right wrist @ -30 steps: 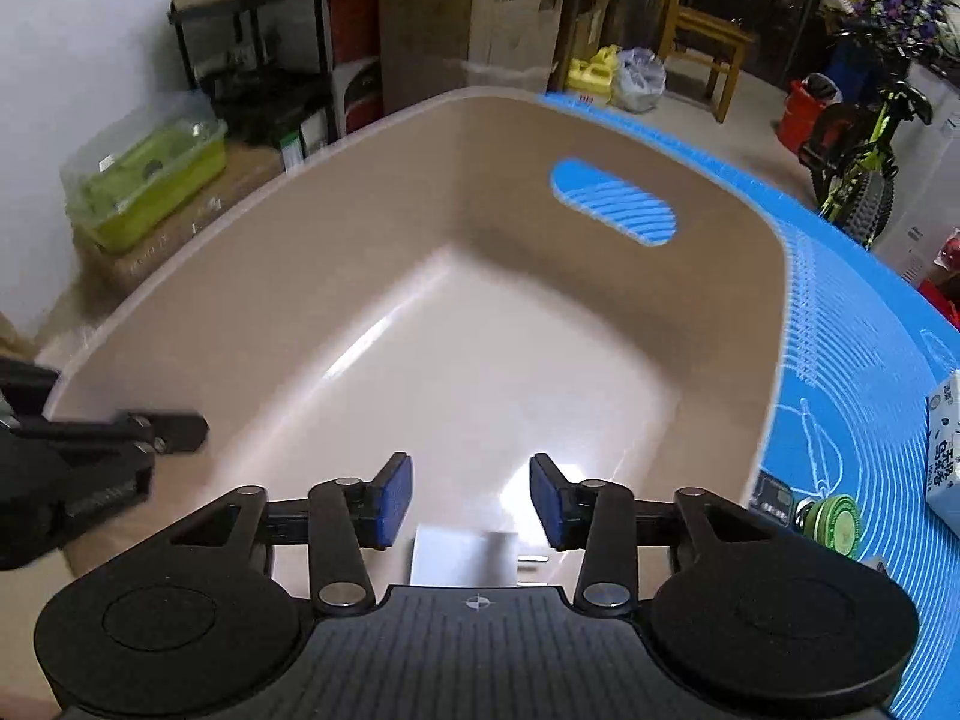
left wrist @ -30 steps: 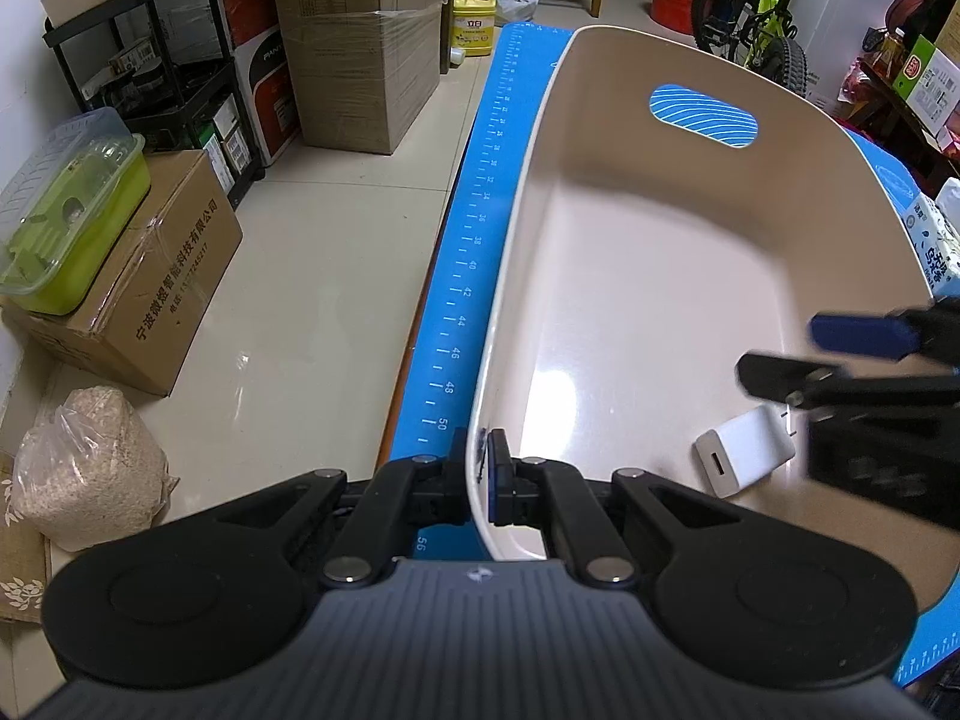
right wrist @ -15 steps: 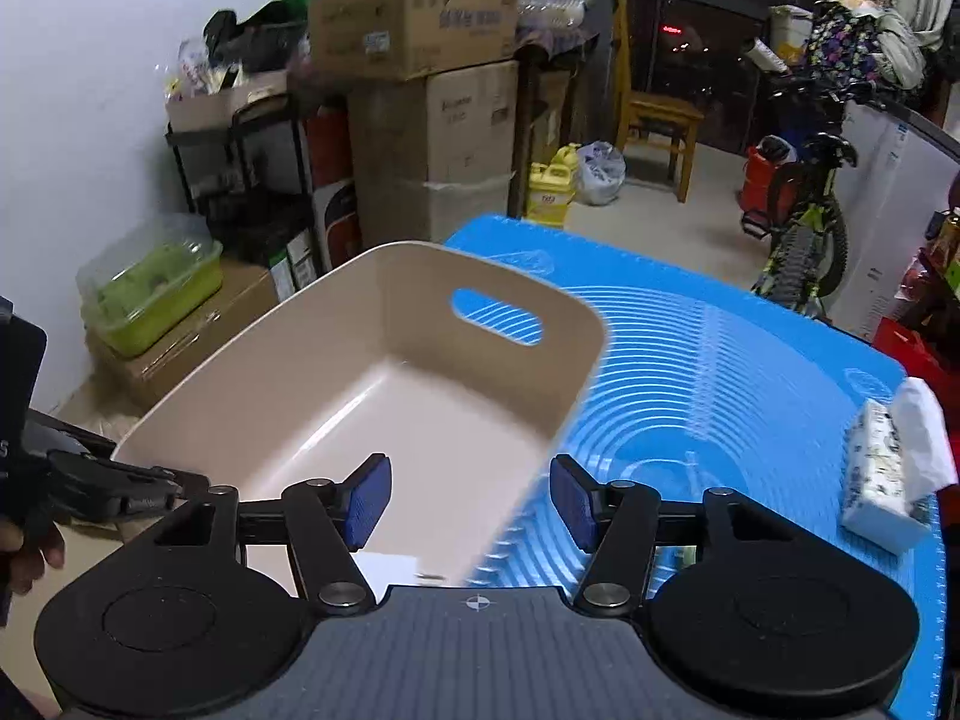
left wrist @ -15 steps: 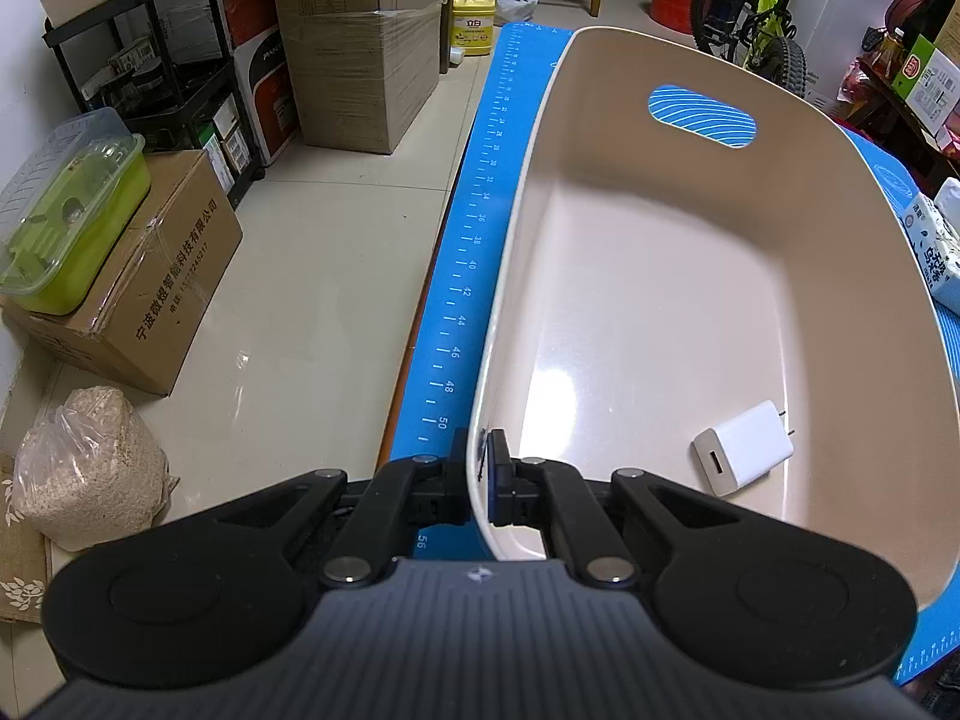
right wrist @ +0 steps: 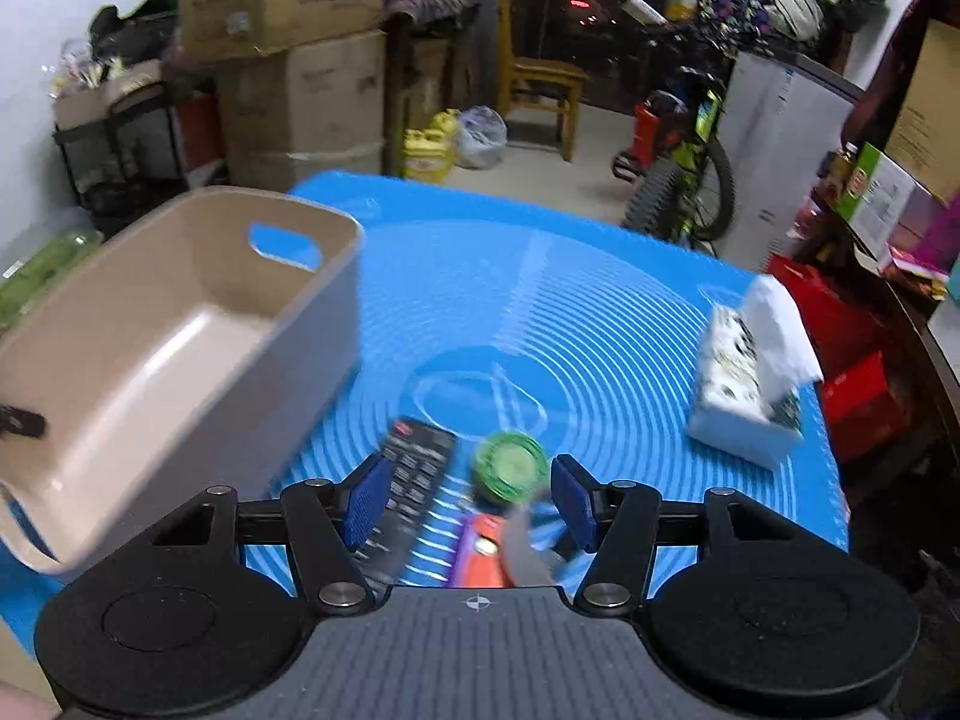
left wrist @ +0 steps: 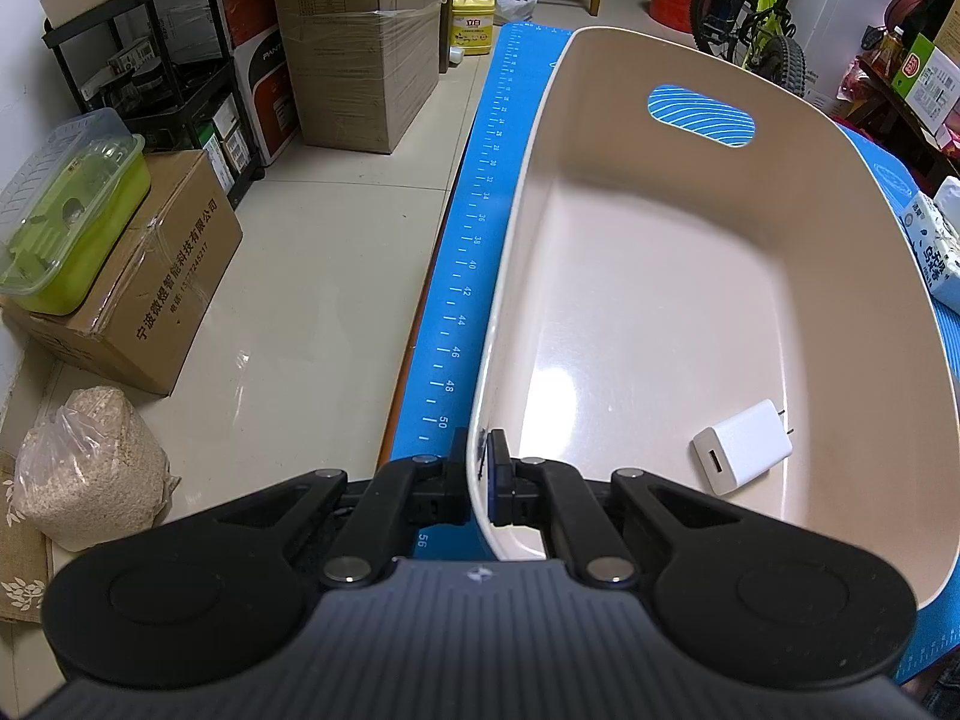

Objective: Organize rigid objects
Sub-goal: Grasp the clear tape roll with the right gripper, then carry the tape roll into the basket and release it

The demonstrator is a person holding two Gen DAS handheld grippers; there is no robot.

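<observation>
Starting stage: 1 white USB charger (left wrist: 742,445) lies in beige bin (left wrist: 690,276). Left gripper (left wrist: 480,474) pinches bin's near rim; right gripper (right wrist: 471,504) spread, empty, above remote (right wrist: 405,489), green disc (right wrist: 510,468), mid-mat (right wrist: 600,324).

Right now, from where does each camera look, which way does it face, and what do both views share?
Left wrist: sits on the left gripper, faces down along the bin; the jaws are shut on its near rim, a charger lies inside, floor and boxes are at left.
Right wrist: sits on the right gripper, faces down over the blue mat; jaws open and empty above a remote, a green disc and tissues.
Shared: bin, mat, tissues.
</observation>
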